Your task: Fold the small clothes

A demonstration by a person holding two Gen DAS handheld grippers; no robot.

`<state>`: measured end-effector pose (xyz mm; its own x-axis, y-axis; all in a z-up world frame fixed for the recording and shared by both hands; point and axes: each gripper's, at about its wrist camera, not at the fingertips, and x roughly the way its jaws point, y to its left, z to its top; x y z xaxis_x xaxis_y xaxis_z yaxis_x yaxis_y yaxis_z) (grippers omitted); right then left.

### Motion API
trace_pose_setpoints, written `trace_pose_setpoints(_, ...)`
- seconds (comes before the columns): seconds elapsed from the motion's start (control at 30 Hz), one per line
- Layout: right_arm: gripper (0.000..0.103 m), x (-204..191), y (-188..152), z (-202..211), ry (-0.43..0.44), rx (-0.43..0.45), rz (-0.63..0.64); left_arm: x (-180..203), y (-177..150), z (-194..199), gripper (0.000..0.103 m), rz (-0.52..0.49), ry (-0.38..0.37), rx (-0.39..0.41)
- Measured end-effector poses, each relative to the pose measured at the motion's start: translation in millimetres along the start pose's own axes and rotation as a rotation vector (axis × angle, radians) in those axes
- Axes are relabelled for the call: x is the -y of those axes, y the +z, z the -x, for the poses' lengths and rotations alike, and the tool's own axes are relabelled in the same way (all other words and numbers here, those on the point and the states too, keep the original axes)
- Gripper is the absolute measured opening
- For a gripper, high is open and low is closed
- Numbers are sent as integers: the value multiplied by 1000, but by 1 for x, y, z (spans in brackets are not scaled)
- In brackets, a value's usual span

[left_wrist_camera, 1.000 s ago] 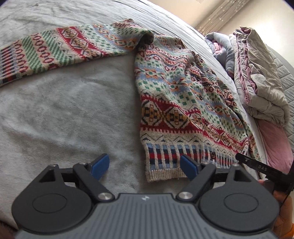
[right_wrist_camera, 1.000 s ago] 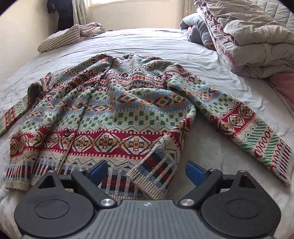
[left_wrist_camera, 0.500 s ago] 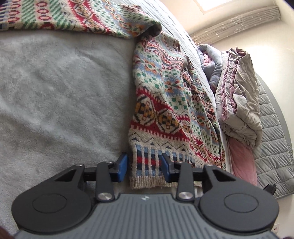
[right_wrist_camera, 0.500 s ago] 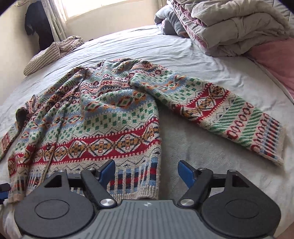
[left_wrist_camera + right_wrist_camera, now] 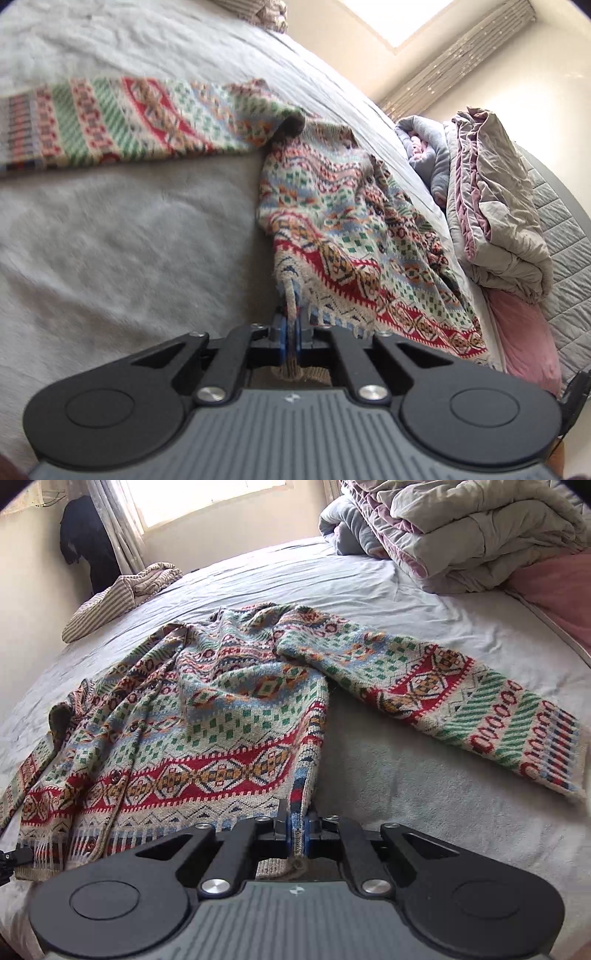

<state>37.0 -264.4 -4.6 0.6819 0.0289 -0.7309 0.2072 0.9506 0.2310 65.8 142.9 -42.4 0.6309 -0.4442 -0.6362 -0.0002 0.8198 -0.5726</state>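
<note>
Hem corners of the patterned Fair Isle knit cardigan (image 5: 229, 716) are pinched in my left claw (image 5: 291, 332) and right claw (image 5: 297, 827), its body running lengthwise away from both across the grey bed (image 5: 424, 775).

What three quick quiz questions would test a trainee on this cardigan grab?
1. True or false: the left gripper is shut on the cardigan hem.
2. The right gripper pinches: A) a sleeve cuff, B) the hem corner, C) the collar.
3. Fill in: the right sleeve lies spread on the ____.

Key: 1 true; 2 B; 3 bed.
</note>
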Motion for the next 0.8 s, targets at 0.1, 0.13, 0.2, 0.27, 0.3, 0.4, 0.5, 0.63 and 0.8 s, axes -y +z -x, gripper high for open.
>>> trace_pose_setpoints(0.1, 6, 7, 5, 17, 26, 15, -13, -3, 13, 25, 1, -24, 55, 35)
trace_pose_setpoints(0.13, 6, 7, 5, 20, 29, 15, -9, -6, 14, 31, 1, -28, 63, 25)
trace_pose_setpoints(0.2, 6, 5, 2, 27, 20, 15, 15, -7, 10, 37, 1, -56, 81, -2)
trace_pose_setpoints(0.27, 6, 3, -1, 33, 18, 12, 34, -8, 3, 43, 1, -95, 114, -16)
trace_pose_setpoints(0.3, 5, 4, -3, 37, 26, 10, 35, -11, -2, 48, 1, -102, 120, -22)
trace_pose_setpoints(0.4, 5, 12, -4, 47, 45, 11, 15, -16, -13, 59, 1, -107, 129, -42)
trace_pose_setpoints(0.5, 5, 18, -7, 50, 38, -1, 10, -15, -22, 58, 1, -160, 174, -81)
trace_pose_setpoints(0.63, 6, 27, -16, 28, 14, -66, 1, -25, -34, 34, 2, -199, 249, -186)
trace_pose_setpoints(0.8, 23, 29, -18, 19, -25, -102, 29, -4, -29, 42, 43, -312, 288, -127)
